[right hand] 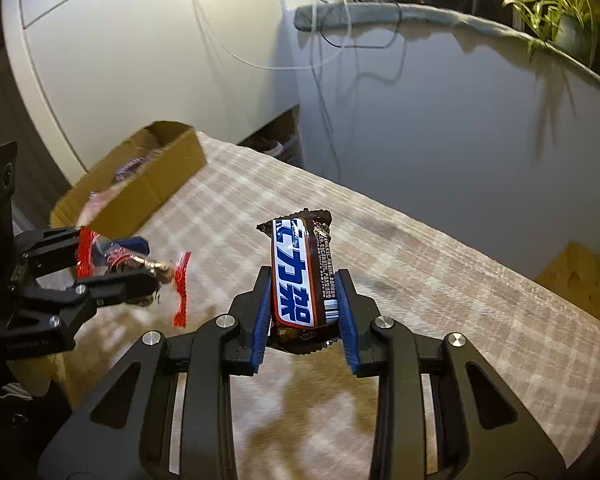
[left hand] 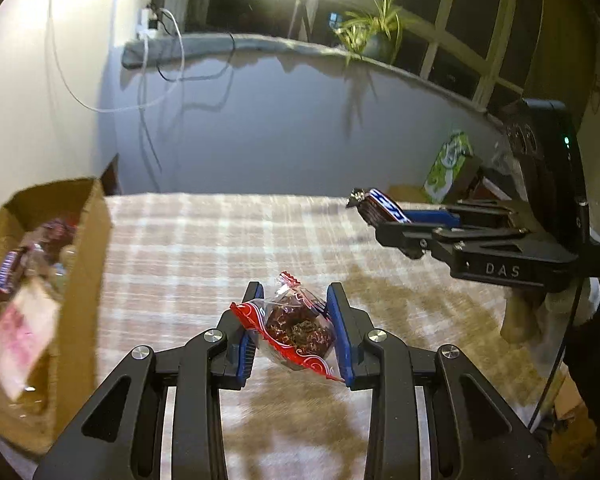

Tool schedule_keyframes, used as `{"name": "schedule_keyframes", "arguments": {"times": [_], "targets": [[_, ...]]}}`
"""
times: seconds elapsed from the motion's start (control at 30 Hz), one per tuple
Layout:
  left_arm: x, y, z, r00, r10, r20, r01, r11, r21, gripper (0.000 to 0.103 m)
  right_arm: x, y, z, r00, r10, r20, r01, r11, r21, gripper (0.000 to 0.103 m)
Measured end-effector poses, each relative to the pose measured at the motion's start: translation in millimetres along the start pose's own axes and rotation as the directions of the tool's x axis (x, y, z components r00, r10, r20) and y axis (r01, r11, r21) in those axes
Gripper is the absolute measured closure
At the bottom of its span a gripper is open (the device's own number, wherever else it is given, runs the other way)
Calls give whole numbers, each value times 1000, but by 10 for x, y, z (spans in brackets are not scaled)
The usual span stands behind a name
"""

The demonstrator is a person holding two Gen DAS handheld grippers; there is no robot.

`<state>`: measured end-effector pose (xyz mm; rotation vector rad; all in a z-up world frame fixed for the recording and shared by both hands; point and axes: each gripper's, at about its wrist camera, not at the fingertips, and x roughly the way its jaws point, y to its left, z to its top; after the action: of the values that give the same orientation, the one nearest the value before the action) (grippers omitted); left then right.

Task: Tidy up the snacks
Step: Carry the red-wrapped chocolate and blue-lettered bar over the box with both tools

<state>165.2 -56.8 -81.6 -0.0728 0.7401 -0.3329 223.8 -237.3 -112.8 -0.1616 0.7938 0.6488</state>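
My left gripper (left hand: 296, 292) is shut on a clear red-edged candy packet (left hand: 300, 330) with a dark sweet inside, held above the checked tablecloth (left hand: 220, 248). It also shows in the right wrist view (right hand: 140, 258) at the left. My right gripper (right hand: 304, 280) is shut on a brown chocolate bar (right hand: 300, 276) with a white and blue label, held above the cloth. That bar also shows in the left wrist view (left hand: 380, 206) at the right. A cardboard box (left hand: 82, 264) with several snacks inside stands at the table's left; it also shows in the right wrist view (right hand: 140, 184).
A green snack package (left hand: 448, 168) stands past the table's far right edge. A potted plant (left hand: 376, 28) sits on the windowsill. Cables (left hand: 160, 76) hang down the wall behind the table. A wooden surface (right hand: 572, 276) lies beyond the table's right side.
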Motion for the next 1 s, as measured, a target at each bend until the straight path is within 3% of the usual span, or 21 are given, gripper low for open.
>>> {"name": "schedule_keyframes", "arguments": {"times": [0.33, 1.0], "targets": [[-500, 423, -18, 995, 73, 72, -70, 997, -41, 72, -52, 616, 215, 999, 37, 25, -35, 997, -76, 72], [-964, 1401, -23, 958, 250, 141, -234, 965, -121, 72, 663, 1751, 843, 991, 137, -7, -135, 970, -203, 72]]}}
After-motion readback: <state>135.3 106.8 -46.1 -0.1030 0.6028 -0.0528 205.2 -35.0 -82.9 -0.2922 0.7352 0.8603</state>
